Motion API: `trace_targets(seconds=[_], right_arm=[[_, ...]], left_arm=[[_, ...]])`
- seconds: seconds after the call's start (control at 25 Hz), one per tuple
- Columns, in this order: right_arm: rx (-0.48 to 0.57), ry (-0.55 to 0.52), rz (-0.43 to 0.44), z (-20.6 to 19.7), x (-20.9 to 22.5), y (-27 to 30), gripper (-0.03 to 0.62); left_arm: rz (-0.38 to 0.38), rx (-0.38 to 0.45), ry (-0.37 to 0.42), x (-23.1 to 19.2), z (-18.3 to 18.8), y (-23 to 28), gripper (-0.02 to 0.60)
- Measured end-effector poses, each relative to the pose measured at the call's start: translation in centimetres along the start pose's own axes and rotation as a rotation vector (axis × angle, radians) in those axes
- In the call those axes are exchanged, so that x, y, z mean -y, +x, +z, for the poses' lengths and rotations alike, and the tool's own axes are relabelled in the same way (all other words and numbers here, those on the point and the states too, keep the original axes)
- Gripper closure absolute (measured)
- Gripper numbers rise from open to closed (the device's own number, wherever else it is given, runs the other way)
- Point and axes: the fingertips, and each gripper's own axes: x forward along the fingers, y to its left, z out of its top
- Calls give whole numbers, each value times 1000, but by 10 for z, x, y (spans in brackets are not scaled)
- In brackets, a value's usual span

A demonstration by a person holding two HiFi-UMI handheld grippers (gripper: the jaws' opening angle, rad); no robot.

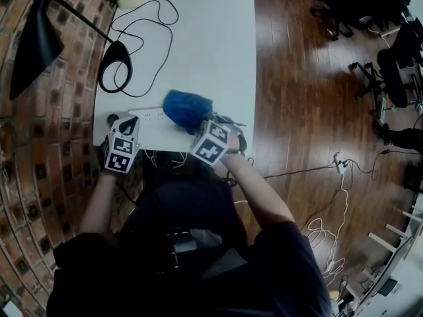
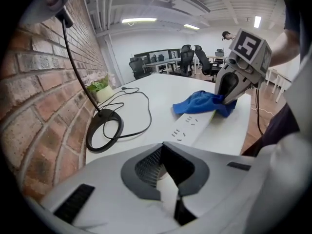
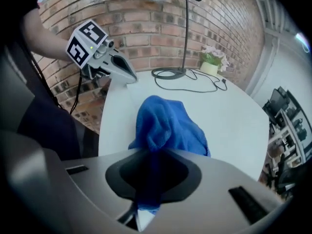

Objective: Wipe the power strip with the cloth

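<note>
Head view showed the power strip (image 1: 149, 115) flat on the white table (image 1: 211, 45), close to the edge nearest me. Its long axis ran across the picture from left to right. My left hand-held gripper (image 1: 129, 120) was at its left end. The blue cloth (image 1: 187, 106) covered its right end, bunched under my right hand-held gripper (image 1: 209, 122). A lamp base (image 1: 115, 66) with a looping black cable (image 1: 147, 10) sat farther back on the table, well apart from the strip.

Left gripper view had the power strip (image 2: 195, 125) running away from my jaws, up and to the right, sockets facing up, with its far end under the cloth (image 2: 200, 103). My left jaws were almost together. Something white showed in the slit between them, but I could not tell whether they pinched it. The right hand-held gripper (image 2: 223, 99) pressed into the cloth from above.

Right gripper view showed my right jaws closed on the cloth (image 3: 165, 123), a blue fold passing between them and the rest heaped on the table ahead. The strip was hidden beneath it. The left hand-held gripper (image 3: 130, 78) pointed down at the table beyond the cloth.
</note>
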Motion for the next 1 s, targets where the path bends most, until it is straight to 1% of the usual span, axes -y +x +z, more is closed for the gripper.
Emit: trace_targets(seconds=[0.08, 0.16, 0.36, 0.44, 0.52, 0.6, 0.72, 0.84, 1.0], right_arm=[[-3, 25, 2, -18, 3, -5, 557], [4, 56, -4, -28, 9, -11, 557], [-16, 77, -33, -42, 26, -20, 557], [-28, 68, -41, -46, 33, -25, 557], [-32, 51, -50, -47, 40, -31, 557], [-24, 22, -58, -39, 45, -35, 557], [25, -12, -59, -14, 46, -37, 556], [79, 1, -39, 14, 41, -33, 556], [91, 34, 4, 36, 32, -15, 556]], left_arm=[[4, -5, -21, 3, 3, 0, 571], [20, -6, -36, 2, 3, -1, 571], [50, -18, -14, 1, -3, 3, 571], [46, -21, -48, 2, 0, 2, 570], [37, -21, -111, 2, 4, 0, 569], [34, -25, -158, -1, 3, 1, 569], [39, -46, -177, -7, -7, 7, 568], [13, -34, -195, -8, -5, 8, 568], [-21, -24, -221, -8, -7, 7, 568]])
